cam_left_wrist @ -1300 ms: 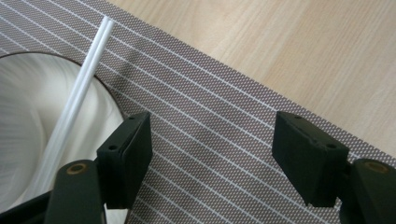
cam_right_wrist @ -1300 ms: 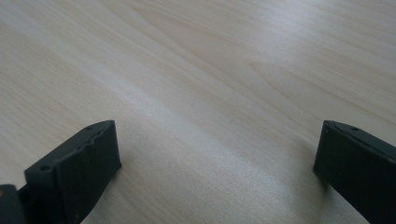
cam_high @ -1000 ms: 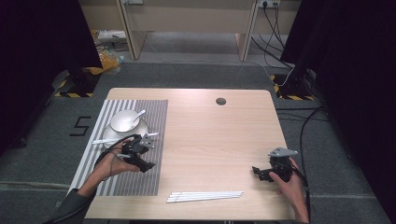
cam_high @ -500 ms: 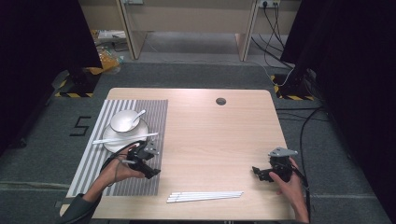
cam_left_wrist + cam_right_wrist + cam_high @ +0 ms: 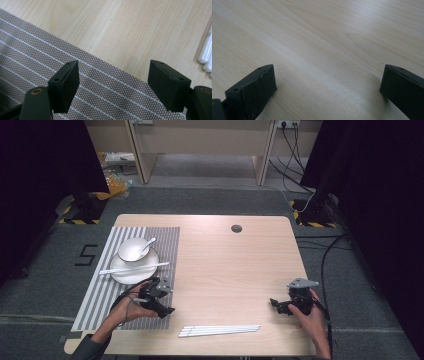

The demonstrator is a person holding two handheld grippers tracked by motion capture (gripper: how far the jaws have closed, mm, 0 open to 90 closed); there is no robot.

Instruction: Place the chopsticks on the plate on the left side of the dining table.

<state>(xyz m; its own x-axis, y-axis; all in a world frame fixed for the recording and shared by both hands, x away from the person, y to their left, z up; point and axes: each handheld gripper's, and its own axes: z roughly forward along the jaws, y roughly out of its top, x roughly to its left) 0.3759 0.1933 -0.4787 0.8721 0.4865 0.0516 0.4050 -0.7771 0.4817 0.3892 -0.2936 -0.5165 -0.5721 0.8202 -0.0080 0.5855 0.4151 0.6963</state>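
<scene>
High view first: we see the wooden table, pale and rectangular, with a small round dark grommet near its far edge. On the grey floor to its left a black "5" is marked, the one piece of writing we can read.

Next in size is the striped placemat, grey with white lines, covering the left part of the table. At its far end sits a white plate, and on the plate a white bowl with a spoon leaning in it. A white chopstick pair lies across the plate, in front of the bowl.

Near the front edge we find another bundle of white chopsticks, lying flat on the bare wood between our two hands and just right of the placemat's near corner. In the left gripper view their ends show at the right edge.

Our left gripper hovers over the placemat's near right corner, close to the chopsticks but apart from them; its jaws stand wide with nothing between them. Our right gripper rests low over bare wood at the table's right, well apart from the chopsticks, its jaws likewise spread wide and empty.
</scene>
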